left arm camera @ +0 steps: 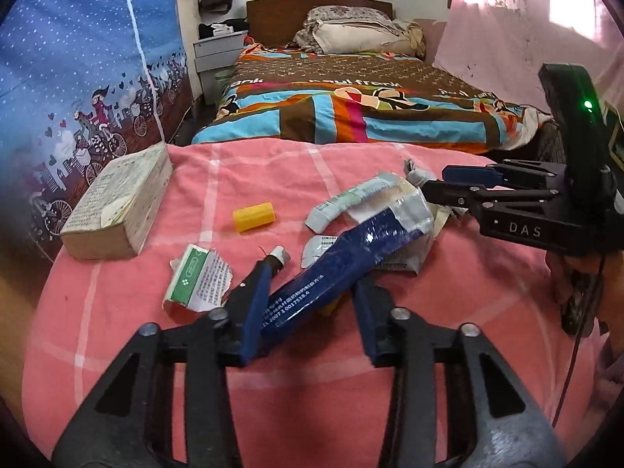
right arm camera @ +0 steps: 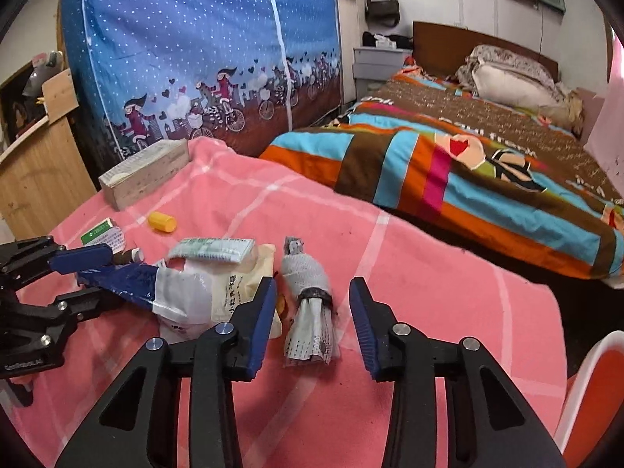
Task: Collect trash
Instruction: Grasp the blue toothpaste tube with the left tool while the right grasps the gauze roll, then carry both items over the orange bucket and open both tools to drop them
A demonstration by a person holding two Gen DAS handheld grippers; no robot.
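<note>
Trash lies scattered on a pink checked blanket (left arm camera: 117, 351). A blue and white wrapper (left arm camera: 331, 265) runs slantwise between the fingers of my left gripper (left arm camera: 315, 277). It lies against the left pad, and a gap shows at the right pad. In the right wrist view my right gripper (right arm camera: 312, 284) stands open around a gauze-wrapped bundle (right arm camera: 308, 304), clear of it on both sides. A torn green and white box (left arm camera: 195, 277), a yellow cap (left arm camera: 254, 216) and a pale green sachet (left arm camera: 347, 199) lie nearby. The right gripper (left arm camera: 435, 181) enters the left wrist view from the right.
A thick old book (left arm camera: 117, 202) sits at the blanket's far left corner. Beyond is a bed with a colourful quilt (left arm camera: 351, 109). A blue fabric wardrobe (left arm camera: 78, 58) stands to the left. A white and orange chair (right arm camera: 585, 390) is at the right edge.
</note>
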